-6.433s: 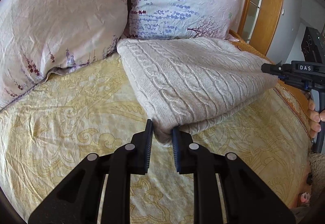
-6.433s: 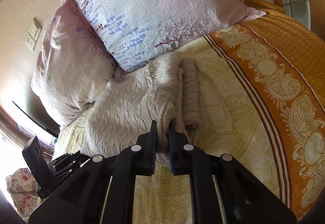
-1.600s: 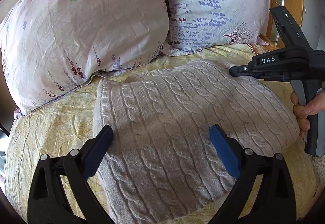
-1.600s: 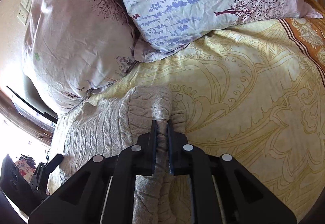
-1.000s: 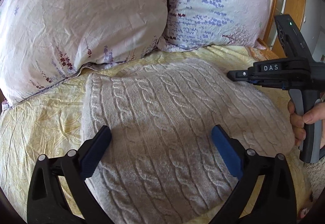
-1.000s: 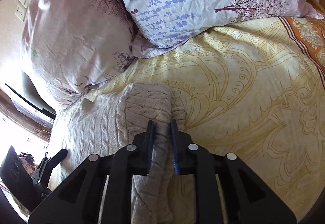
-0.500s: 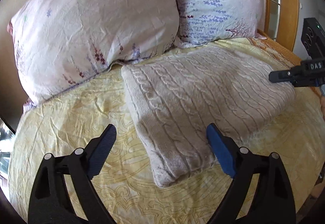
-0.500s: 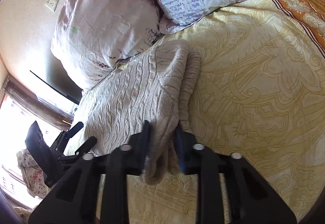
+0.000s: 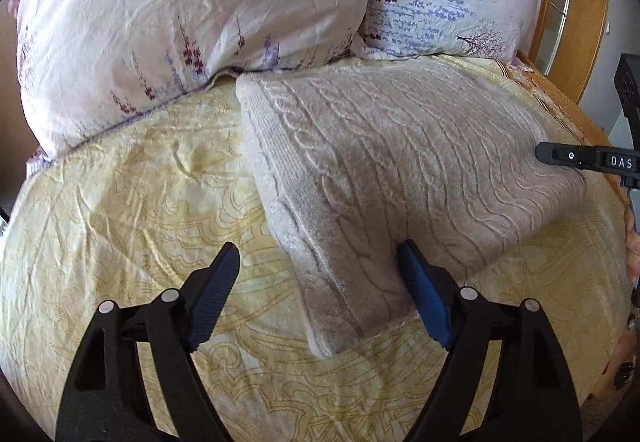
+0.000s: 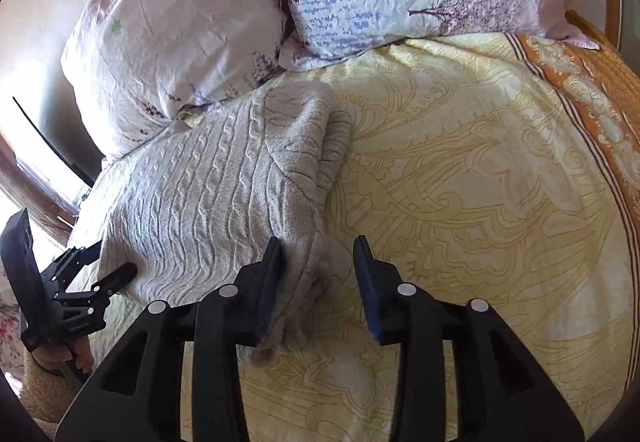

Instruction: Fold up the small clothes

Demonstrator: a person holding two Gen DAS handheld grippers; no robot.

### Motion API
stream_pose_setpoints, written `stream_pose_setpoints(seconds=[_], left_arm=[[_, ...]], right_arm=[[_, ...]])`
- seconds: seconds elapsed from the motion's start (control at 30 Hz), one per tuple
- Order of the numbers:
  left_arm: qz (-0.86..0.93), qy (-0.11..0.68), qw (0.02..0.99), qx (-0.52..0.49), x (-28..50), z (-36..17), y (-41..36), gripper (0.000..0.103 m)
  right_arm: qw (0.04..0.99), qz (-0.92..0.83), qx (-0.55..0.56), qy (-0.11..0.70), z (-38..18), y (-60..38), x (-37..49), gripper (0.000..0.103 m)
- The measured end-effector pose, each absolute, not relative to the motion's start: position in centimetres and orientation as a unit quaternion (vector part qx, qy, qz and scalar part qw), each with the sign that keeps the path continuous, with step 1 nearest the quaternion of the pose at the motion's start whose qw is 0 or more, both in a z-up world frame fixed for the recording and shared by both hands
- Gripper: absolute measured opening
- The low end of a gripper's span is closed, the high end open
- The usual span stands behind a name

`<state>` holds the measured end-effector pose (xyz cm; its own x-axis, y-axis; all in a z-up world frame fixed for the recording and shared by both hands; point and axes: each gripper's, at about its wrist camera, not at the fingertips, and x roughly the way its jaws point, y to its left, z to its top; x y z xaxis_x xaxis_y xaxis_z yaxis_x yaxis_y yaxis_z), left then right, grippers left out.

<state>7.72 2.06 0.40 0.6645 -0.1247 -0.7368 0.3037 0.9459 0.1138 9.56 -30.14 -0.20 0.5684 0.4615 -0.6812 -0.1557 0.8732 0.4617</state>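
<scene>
The folded sweater (image 9: 400, 169) lies on the bed (image 9: 140, 201) below the pillows (image 9: 192, 9). Left gripper (image 9: 320, 290), closing, straddles its near corner untouched; right gripper (image 10: 320, 282) is opening, releasing the far corner.

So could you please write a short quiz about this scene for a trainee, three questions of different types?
1. True or false: the folded cable-knit sweater lies flat on the yellow bedspread.
2. What lies between the fingers of the left gripper? A) a pillow B) a corner of the sweater C) a sock
3. How many floral pillows stand behind the sweater?

Key: 1 true. 2 B, the closing fingers straddle that corner. 3 two. The right gripper is opening, one finger touching the sweater's edge.
</scene>
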Motion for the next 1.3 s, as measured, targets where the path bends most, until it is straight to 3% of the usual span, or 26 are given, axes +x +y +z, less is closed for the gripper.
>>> stream_pose_setpoints(seconds=[0.13, 0.37, 0.4, 0.43, 0.47, 0.63, 0.73, 0.9, 1.1, 1.3], left_arm=[[-0.124, 0.335, 0.929, 0.101, 5.3, 2.7, 2.5, 0.082], [-0.123, 0.333, 0.931, 0.086, 4.8, 2.9, 2.6, 0.082], [-0.123, 0.336, 0.93, 0.089, 4.9, 2.7, 2.3, 0.082], [-0.122, 0.338, 0.928, 0.093, 5.0, 2.6, 2.0, 0.082], [-0.118, 0.341, 0.928, 0.096, 4.9, 2.4, 2.0, 0.082], [-0.087, 0.36, 0.923, 0.104, 5.5, 1.6, 2.6, 0.083], [-0.069, 0.378, 0.918, 0.095, 6.0, 1.1, 3.9, 0.089], [-0.066, 0.362, 0.928, 0.051, 5.0, 2.4, 5.2, 0.089], [-0.123, 0.299, 0.946, 0.002, 4.4, 5.2, 2.0, 0.096], [-0.154, 0.317, 0.935, 0.036, 4.8, 3.7, -2.4, 0.096]], right_arm=[[0.896, 0.196, 0.176, 0.358, 2.4, -31.4, 6.8, 0.037], [0.861, 0.232, 0.197, 0.407, 0.1, -31.3, 5.6, 0.036], [0.861, 0.233, 0.188, 0.411, -0.3, -30.8, 5.5, 0.032], [0.861, 0.233, 0.179, 0.415, -0.7, -30.3, 5.5, 0.012], [0.862, 0.22, 0.17, 0.423, -1.1, -30.1, 5.8, 0.01], [0.868, 0.18, 0.163, 0.434, -1.7, -30.3, 6.6, 0.01], [0.874, 0.174, 0.14, 0.432, -1.1, -29.8, 6.3, 0.011], [0.906, 0.164, 0.156, 0.358, 1.5, -30.8, 4.2, 0.012], [0.914, 0.187, 0.106, 0.345, 2.6, -27.5, 4.5, 0.012], [0.913, 0.175, 0.068, 0.362, 1.8, -25.5, 4.9, 0.012]])
